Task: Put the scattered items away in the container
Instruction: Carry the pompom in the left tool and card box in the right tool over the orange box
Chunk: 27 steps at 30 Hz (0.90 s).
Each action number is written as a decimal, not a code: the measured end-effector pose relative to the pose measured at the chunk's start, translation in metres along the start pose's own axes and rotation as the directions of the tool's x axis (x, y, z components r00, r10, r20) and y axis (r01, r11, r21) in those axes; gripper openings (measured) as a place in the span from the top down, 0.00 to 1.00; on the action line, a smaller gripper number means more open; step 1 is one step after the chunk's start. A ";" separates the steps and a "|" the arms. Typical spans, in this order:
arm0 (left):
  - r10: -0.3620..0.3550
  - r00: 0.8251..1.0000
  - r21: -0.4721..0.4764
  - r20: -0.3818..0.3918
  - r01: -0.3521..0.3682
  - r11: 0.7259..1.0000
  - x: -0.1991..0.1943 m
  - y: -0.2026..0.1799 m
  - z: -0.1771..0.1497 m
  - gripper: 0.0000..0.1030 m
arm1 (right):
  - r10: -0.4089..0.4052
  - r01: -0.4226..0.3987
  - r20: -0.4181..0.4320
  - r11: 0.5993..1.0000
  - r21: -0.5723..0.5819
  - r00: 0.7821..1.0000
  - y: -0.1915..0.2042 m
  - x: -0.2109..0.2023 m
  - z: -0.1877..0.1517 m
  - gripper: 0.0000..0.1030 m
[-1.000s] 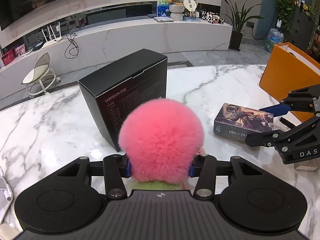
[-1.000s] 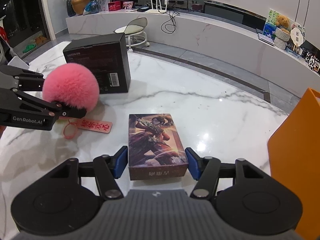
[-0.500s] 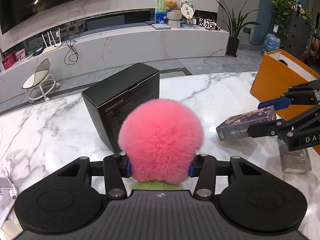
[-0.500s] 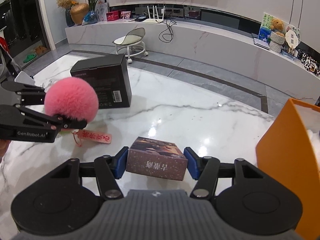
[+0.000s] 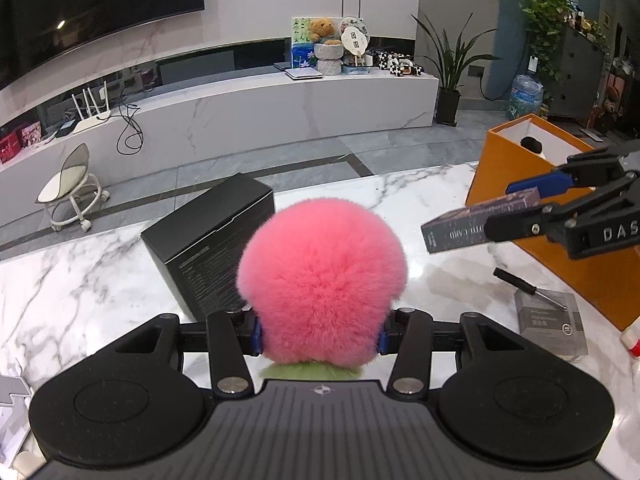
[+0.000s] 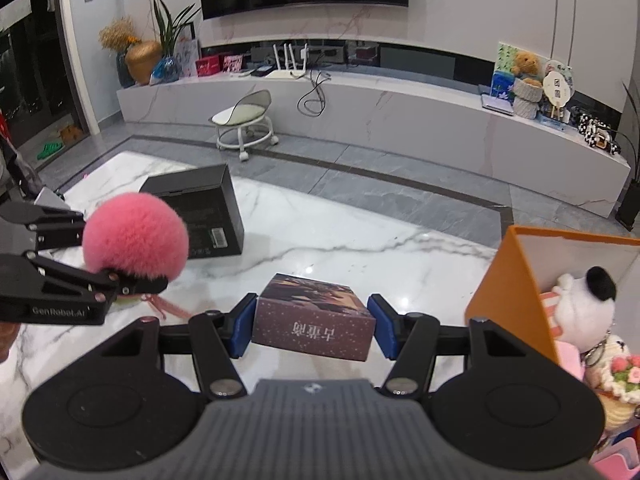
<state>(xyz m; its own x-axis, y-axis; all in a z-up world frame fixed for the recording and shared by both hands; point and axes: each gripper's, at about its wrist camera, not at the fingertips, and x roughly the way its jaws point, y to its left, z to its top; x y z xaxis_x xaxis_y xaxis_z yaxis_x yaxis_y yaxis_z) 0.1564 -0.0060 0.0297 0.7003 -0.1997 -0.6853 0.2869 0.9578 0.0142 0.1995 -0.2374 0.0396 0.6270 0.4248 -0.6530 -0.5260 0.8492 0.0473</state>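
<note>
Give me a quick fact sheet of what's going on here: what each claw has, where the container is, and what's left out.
Left claw: shut on pink pompom, held above the marble table
Right claw: shut on card box, lifted off the table
Container: orange box, open, to the right; a white plush dog already inside
Still on table: black box, small grey box with a screwdriver lying across it

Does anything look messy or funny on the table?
A little. A black screwdriver lies slanted, half on a small grey box beside the orange container. The big black box sits crooked on the table. Nothing looks spilled or broken.
</note>
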 end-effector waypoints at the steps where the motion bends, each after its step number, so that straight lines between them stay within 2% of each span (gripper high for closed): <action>1: 0.000 1.000 0.003 0.001 0.000 1.000 -0.001 -0.002 0.002 0.47 | -0.002 0.002 0.007 1.000 0.003 1.000 -0.001 -0.003 0.001 0.40; 12: 0.000 0.998 0.063 0.067 -0.004 0.998 -0.023 -0.034 0.039 0.47 | -0.032 0.024 0.107 0.997 0.076 0.994 -0.025 -0.051 0.014 0.40; 27: -0.048 0.990 0.178 0.131 0.024 0.984 -0.039 -0.112 0.075 0.47 | -0.111 0.059 0.237 0.975 0.215 0.965 -0.072 -0.128 0.014 0.40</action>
<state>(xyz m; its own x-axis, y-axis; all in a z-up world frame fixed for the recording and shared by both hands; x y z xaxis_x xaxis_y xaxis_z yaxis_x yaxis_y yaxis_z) 0.1459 -0.1211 0.1094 0.7653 -0.2702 -0.5842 0.4153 0.9007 0.1274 0.1648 -0.3483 0.1307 0.7998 0.3904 -0.4560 -0.3525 0.9203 0.1697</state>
